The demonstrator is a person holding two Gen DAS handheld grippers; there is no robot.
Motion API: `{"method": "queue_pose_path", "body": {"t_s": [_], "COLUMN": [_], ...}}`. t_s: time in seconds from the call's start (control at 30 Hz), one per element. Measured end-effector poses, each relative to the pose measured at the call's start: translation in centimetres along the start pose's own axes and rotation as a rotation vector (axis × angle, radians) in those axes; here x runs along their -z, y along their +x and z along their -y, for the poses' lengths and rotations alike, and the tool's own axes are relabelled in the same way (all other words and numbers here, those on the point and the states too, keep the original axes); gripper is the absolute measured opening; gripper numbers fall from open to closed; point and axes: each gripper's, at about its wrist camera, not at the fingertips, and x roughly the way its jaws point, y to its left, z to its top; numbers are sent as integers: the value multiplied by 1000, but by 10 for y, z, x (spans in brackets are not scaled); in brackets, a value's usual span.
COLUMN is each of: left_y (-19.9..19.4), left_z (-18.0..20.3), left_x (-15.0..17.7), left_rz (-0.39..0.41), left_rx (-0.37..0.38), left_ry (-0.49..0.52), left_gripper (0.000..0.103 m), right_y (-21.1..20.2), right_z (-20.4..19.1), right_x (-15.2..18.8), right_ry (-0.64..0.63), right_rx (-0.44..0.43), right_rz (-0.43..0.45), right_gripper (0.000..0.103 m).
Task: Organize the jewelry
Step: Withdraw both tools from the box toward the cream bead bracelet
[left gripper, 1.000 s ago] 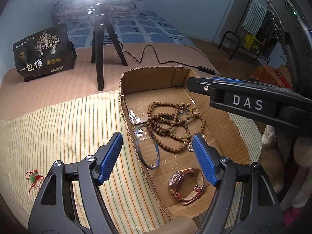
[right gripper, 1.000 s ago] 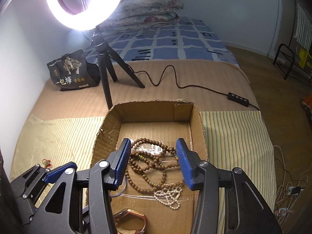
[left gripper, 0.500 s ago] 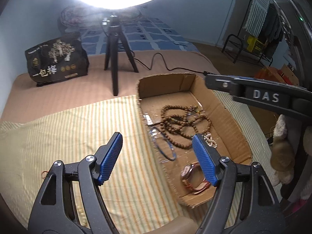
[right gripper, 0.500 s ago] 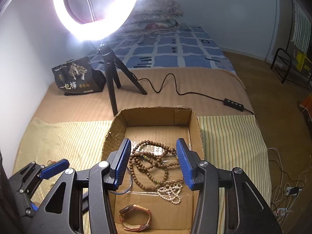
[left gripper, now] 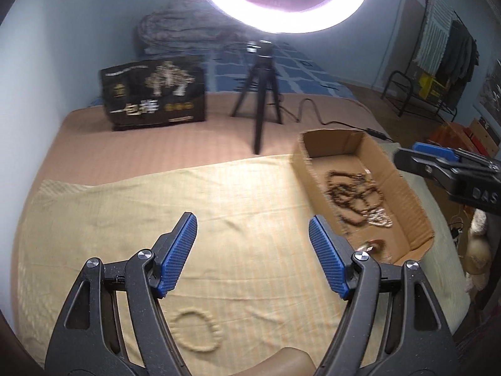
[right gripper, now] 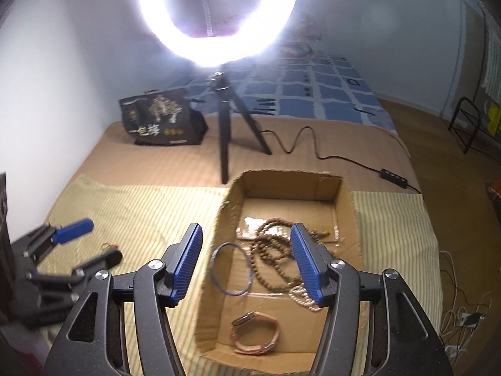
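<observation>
Pale bead bracelet [left gripper: 195, 330] on striped cloth [left gripper: 250, 194]: light, limp, best pinched across one strand. Left gripper [left gripper: 252, 247] spread, empty; right gripper [right gripper: 247, 258] just widened, empty.

You have one cardboard box [right gripper: 344, 216] at 12 o'clock from your right gripper. In it lie one blue ring bracelet [right gripper: 231, 269], one tangle of brown wooden beads [right gripper: 272, 263] whose strands you cannot count, one string of pale beads [right gripper: 302, 297] and one watch [right gripper: 255, 333]. On the striped cloth [left gripper: 250, 194] at 6 o'clock lies one pale bead bracelet [left gripper: 197, 333]; at 9 o'clock, one small red trinket [right gripper: 110, 246].
</observation>
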Motion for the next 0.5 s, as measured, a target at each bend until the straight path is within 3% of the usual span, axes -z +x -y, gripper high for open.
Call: {"method": "queue_pose_path", "body": {"t_s": [0.5], "left_y": [-12], "left_z": [-105], "left_x": [31], "left_rz": [-35], "left_rx": [-61], "left_ry": [-109], "left_gripper": [76], "right_y": [7], "right_z": [-88], "right_x": [27], "right_ry": [-128], "right_rx": [-153], "right_rz": [-43], "right_gripper": [75]}}
